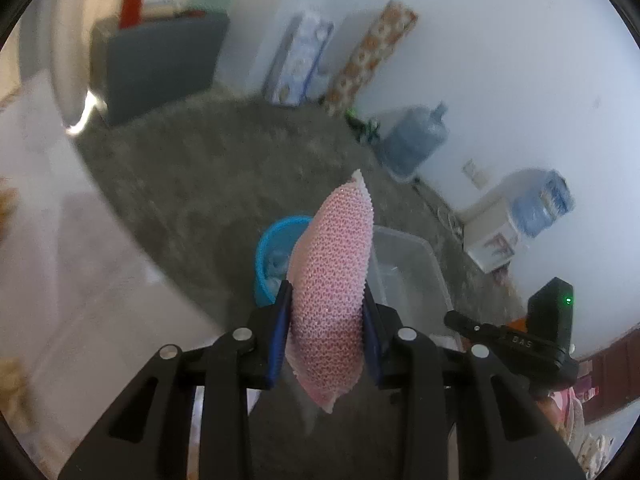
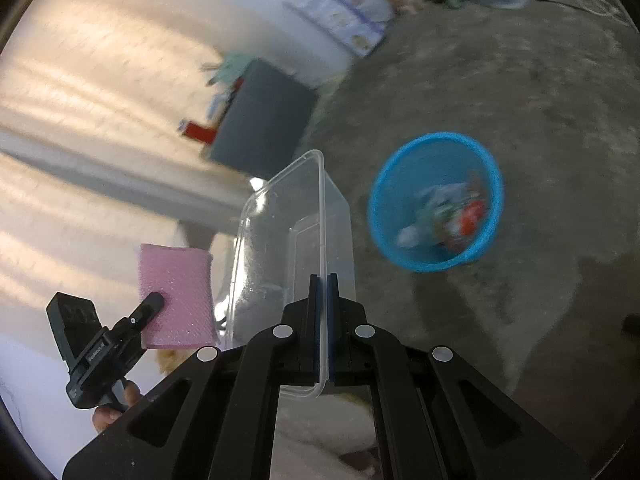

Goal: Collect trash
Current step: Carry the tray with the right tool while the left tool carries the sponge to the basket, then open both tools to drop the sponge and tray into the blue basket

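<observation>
the left gripper (image 1: 326, 300) pinches a pink, mesh-textured scrubbing sponge (image 1: 334, 296) between its blue-padded fingers (image 1: 280, 328), one pad on each flat side, the sponge standing on edge and sticking out past the fingertips. the right gripper (image 2: 323, 292) has its fingers (image 2: 314, 320) pressed together on the thin wall of a clear, rectangular plastic container (image 2: 280, 240), which it holds tilted in the air.

from the right wrist view, the sponge and the left gripper sit just to the left of the container. below and to the right stands a round blue plastic basket (image 2: 436, 200) on the grey carpeted floor (image 2: 520, 100), with crumpled white and red trash (image 2: 452, 216) in it, too blurred to name. in the left wrist view the basket shows just behind the sponge, beside the container.

further off, against the pale wall, stand a dark grey box (image 1: 156, 56), patterned flat packages (image 1: 304, 60) and a large blue water bottle (image 1: 416, 136).
</observation>
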Demonstrator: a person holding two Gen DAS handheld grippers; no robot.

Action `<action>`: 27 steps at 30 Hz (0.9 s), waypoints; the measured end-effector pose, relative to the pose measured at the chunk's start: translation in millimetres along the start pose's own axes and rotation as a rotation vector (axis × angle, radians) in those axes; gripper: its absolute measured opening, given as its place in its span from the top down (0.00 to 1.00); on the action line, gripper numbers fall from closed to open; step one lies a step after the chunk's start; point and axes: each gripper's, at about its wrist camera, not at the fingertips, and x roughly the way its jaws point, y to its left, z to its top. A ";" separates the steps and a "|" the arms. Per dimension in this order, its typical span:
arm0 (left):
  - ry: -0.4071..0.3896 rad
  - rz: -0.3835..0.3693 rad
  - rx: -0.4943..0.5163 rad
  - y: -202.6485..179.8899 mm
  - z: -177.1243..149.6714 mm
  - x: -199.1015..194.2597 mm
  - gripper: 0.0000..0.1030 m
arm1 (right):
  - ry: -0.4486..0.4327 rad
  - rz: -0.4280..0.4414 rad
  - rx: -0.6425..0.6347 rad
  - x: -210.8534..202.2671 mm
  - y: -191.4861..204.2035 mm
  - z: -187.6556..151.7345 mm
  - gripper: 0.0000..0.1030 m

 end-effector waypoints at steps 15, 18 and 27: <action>0.232 0.035 -0.066 -8.0 44.1 180.6 0.70 | 0.053 -0.177 0.045 70.8 -56.7 53.8 0.99; 0.215 0.063 -0.075 -2.2 58.6 200.7 0.65 | 0.030 -0.209 0.016 88.9 -54.3 68.6 0.99; 0.136 0.059 -0.117 22.6 72.4 203.0 0.33 | 0.024 -0.347 -0.058 151.2 -73.9 81.7 0.63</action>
